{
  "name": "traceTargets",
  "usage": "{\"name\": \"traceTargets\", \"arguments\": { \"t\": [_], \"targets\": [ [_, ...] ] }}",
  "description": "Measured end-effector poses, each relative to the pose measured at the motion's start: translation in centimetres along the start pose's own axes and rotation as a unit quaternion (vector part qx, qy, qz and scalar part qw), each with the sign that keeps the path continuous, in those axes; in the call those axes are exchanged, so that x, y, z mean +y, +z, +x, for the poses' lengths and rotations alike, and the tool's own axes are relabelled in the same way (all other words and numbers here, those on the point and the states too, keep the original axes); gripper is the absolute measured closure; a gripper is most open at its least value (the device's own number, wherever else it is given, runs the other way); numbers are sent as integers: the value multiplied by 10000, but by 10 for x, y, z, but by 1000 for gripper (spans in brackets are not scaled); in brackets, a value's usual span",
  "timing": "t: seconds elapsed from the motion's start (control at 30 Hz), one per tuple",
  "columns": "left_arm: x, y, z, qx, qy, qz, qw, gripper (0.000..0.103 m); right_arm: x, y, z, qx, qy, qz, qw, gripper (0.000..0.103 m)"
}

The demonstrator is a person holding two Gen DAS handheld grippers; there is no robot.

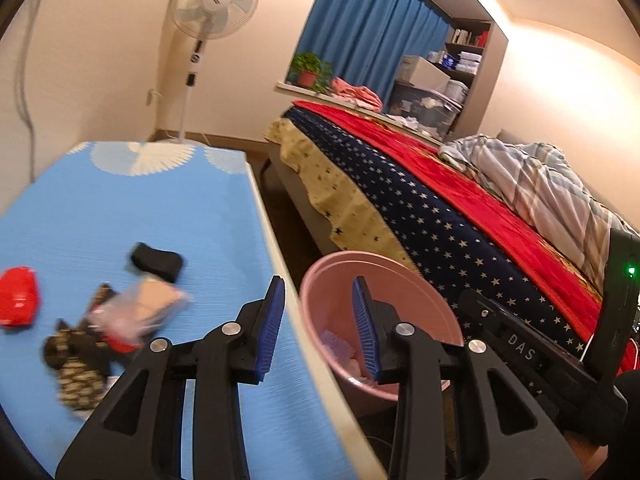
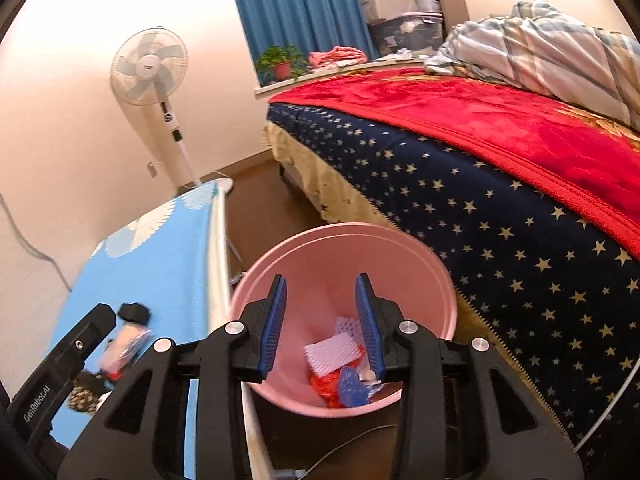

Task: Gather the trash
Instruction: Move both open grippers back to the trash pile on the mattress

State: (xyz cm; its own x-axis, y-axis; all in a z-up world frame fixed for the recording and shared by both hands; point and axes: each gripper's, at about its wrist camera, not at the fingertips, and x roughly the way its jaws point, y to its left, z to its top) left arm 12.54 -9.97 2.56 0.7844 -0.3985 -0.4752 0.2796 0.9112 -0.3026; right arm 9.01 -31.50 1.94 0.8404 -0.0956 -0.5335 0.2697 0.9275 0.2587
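Pink bin [image 2: 344, 264] is standing on the floor between the worktop [image 1: 120, 208] and the bed [image 2: 500, 208], its rim just beside the worktop's white edge. Inside it, trash is lying at the bottom: white foam netting [image 2: 332, 354], a crumpled red wrapper [image 2: 326, 386], a blue scrap [image 2: 352, 388].

Right tool [image 2: 322, 328] is hanging over the bin's mouth, jaws parted, nothing between the blue pads [image 2: 276, 324]. Left tool [image 1: 320, 330] is sitting astride the worktop's edge and the bin's near rim, jaws likewise parted and gripping nothing; through its gap a bit of the white netting is showing in the bin.

More trash is waiting on the worktop's blue patterned cover, all somewhat blurred: a black piece [image 1: 158, 266] farthest back, a clear plastic packet [image 1: 150, 308] just in front of it, a red object [image 1: 18, 298] off to the left, and a dark patterned wrapper [image 1: 76, 364] nearest the camera, touching or overlapping the packet's edge — cannot tell which.

Beyond: the bed is wearing a navy star-print cover under a red blanket [image 2: 520, 136], with a plaid quilt [image 2: 552, 44] bunched on top. A white standing fan [image 1: 212, 4] is standing against the wall past the worktop's far end. Blue curtain [image 1: 372, 28] is hanging behind a sill carrying a potted plant [image 1: 310, 66] and pink cloth.
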Motion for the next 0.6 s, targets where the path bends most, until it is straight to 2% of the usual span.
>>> {"name": "traceTargets", "arguments": {
  "t": [0.33,0.6],
  "targets": [
    [39,-2,-53,-191,676,-110,9975,69,49,-19,-16,157,630,-220,9976,66],
    [84,-9,-89,-221,1396,-464,9889,69,92,-42,-15,477,1211,-388,9907,66]
  ]
}}
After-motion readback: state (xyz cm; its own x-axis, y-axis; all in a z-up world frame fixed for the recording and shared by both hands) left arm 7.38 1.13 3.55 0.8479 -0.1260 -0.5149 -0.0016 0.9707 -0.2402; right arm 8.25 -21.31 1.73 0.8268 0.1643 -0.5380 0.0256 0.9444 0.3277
